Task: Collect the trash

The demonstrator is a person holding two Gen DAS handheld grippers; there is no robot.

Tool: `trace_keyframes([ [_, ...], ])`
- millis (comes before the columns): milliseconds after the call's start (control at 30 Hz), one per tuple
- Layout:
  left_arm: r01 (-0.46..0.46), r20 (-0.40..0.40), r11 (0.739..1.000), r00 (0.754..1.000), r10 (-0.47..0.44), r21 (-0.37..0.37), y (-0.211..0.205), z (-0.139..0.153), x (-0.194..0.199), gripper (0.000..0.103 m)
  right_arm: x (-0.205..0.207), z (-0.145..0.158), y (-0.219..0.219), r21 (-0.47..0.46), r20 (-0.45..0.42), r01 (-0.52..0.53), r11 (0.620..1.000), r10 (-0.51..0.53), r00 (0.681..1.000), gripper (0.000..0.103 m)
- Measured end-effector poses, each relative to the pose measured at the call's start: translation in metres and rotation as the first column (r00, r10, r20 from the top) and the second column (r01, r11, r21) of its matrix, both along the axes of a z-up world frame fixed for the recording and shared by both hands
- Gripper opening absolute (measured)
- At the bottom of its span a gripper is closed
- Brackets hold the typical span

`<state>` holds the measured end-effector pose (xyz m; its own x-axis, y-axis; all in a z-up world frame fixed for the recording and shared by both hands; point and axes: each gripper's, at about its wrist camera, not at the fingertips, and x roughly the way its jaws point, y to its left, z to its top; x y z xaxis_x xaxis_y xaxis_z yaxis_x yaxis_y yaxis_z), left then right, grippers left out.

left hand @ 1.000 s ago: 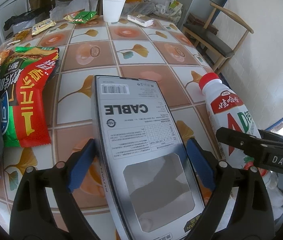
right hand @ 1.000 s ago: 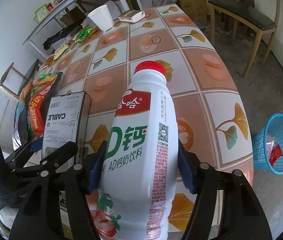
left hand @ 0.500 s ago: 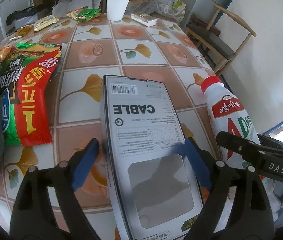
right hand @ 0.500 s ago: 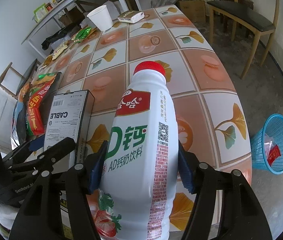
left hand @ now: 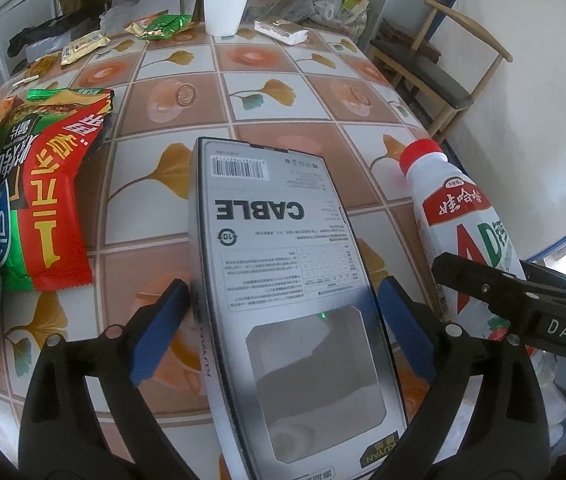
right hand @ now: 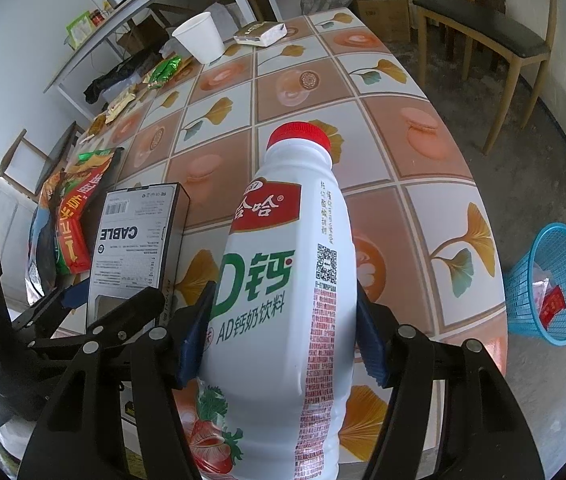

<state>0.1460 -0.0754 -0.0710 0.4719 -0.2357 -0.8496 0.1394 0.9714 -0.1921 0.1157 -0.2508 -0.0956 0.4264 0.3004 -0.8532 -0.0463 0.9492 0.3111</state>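
Observation:
My left gripper (left hand: pixel 281 330) is shut on a grey box marked CABLE (left hand: pixel 283 264) and holds it above the tiled table (left hand: pixel 243 64). The box also shows in the right wrist view (right hand: pixel 131 248). My right gripper (right hand: pixel 279 344) is shut on a white milk-drink bottle with a red cap (right hand: pixel 283 300), held to the right of the box; it shows in the left wrist view (left hand: pixel 455 224) too. A blue mesh trash basket (right hand: pixel 555 284) with some wrappers stands on the floor right of the table.
Red and green snack bags (left hand: pixel 43 188) lie at the table's left edge. A white paper cup (left hand: pixel 225 8), a small packet (left hand: pixel 281 32) and wrappers (left hand: pixel 159 26) lie at the far end. A wooden chair (right hand: pixel 495 32) stands beyond the right side.
Both grippers have drawn back and up slightly with their loads; the box and bottle keep their places in the jaws. The table looks a little farther away.

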Motion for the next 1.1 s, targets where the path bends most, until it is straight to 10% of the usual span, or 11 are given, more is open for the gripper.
trace_keyframes([
  [167,0.034,0.023,0.995,0.999,-0.036,0.092,-0.011,-0.003,-0.005,0.092,0.0,0.0,-0.002,0.001,0.0,0.002,1.0,-0.002,1.0,0.062],
  [1100,-0.016,0.028,1.0,0.999,0.017,-0.024,0.006,0.004,-0.008,0.088,-0.005,0.003,-0.021,0.028,0.01,0.062,0.998,-0.062,0.998,0.061],
])
